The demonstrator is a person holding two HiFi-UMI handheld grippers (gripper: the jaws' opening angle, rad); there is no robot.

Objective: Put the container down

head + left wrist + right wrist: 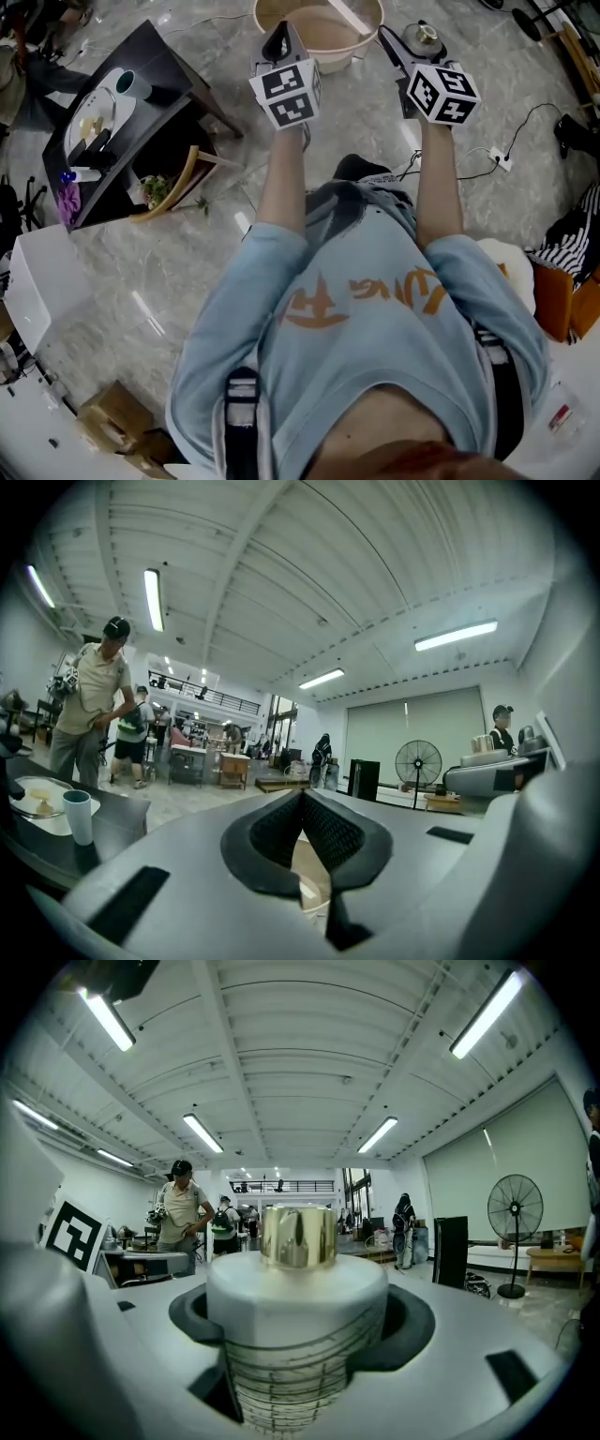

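R gripper (300,1330) is clamped on the container (295,1288), a white body w/ fine lines and a gold cap (298,1237). It stands upright btwn the dark pads (417,1321), which press on its two sides; cap & shoulder stick out past the fingertips. In the head view the container (427,35) sits at the tip of the R gripper (417,45), arm stretched fwd, just right of a beige basin (367,42) and apparently clear of the marble floor (141,281). L gripper (302,799) has its jaws pressed together at the tips w/ nothing btwn them. In the head view the L gripper (277,42) hovers by the basin's near rim. A dark table (159,56) w/ a plate (94,117) & cup (127,82) stands well to the left
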